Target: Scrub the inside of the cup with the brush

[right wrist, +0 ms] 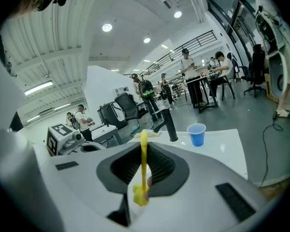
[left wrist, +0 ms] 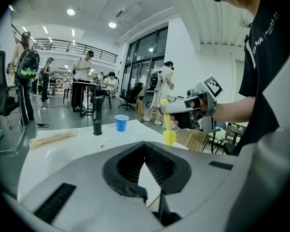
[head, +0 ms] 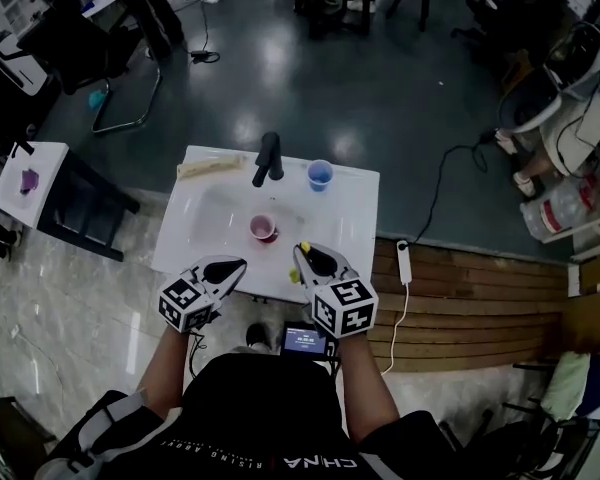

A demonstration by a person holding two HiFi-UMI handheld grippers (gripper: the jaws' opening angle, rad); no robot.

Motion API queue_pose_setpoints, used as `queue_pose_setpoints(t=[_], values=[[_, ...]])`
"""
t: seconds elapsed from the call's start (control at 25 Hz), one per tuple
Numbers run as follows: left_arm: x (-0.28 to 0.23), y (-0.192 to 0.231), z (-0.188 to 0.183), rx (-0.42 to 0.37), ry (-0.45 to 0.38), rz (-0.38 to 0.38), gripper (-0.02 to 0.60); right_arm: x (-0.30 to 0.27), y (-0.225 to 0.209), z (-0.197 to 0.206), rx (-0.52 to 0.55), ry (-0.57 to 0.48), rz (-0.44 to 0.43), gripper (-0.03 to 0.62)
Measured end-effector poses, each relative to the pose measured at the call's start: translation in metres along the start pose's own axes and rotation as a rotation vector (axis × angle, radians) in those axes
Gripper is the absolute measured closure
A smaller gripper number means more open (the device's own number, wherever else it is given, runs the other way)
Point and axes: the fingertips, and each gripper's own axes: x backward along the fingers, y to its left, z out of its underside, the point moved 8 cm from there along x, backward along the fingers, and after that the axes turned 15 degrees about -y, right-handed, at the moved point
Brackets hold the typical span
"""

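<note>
The white sink top (head: 355,218) carries everything. The pink cup (head: 263,229) to be scrubbed stands in its shallow basin, mouth up as far as the head view shows, in front of the black faucet (head: 268,158) and touched by neither gripper.

The left gripper (head: 235,265) hovers over the near edge with its jaws pressed fully together on nothing. The right gripper (head: 302,254), just beside it, has its jaws clamped on the thin handle of the yellow brush (right wrist: 143,163). The handle crosses the jaws and the bulbous end hangs below them.

My judgement of the risks:
- The cup stands free. If the brush goes in while the left gripper is closed and empty, the push would likely tip the cup or skate it across the smooth basin.
- The handle is slim and pinched at only one place, so scrubbing force could pivot it in the jaws or work it loose.
- A wide sweep could knock the blue cup (head: 320,175) beside the faucet.

Count:
- one sink top
- two grippers
- one faucet
- two cups, pink and blue
- one brush
- one pale long strip (head: 212,166) at the back edge, perhaps a cloth
</note>
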Motion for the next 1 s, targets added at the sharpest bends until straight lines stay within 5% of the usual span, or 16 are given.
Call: queue_pose_setpoints(t=[0.44,0.76,1.0], values=[[-0.014,0.01,0.0,-0.032,0.063,-0.072,0.577,-0.024,-0.025,0.006,0.018,0.037,-0.094,0.556],[-0.034,0.047,0.01,-0.031,0.123,-0.049,0.571,-0.063,-0.031,0.011,0.036,0.045,-0.116,0.556],[-0.061,0.076,0.025,-0.026,0.189,-0.035,0.481,-0.095,-0.043,0.016,0.014,0.035,-0.115,0.554]])
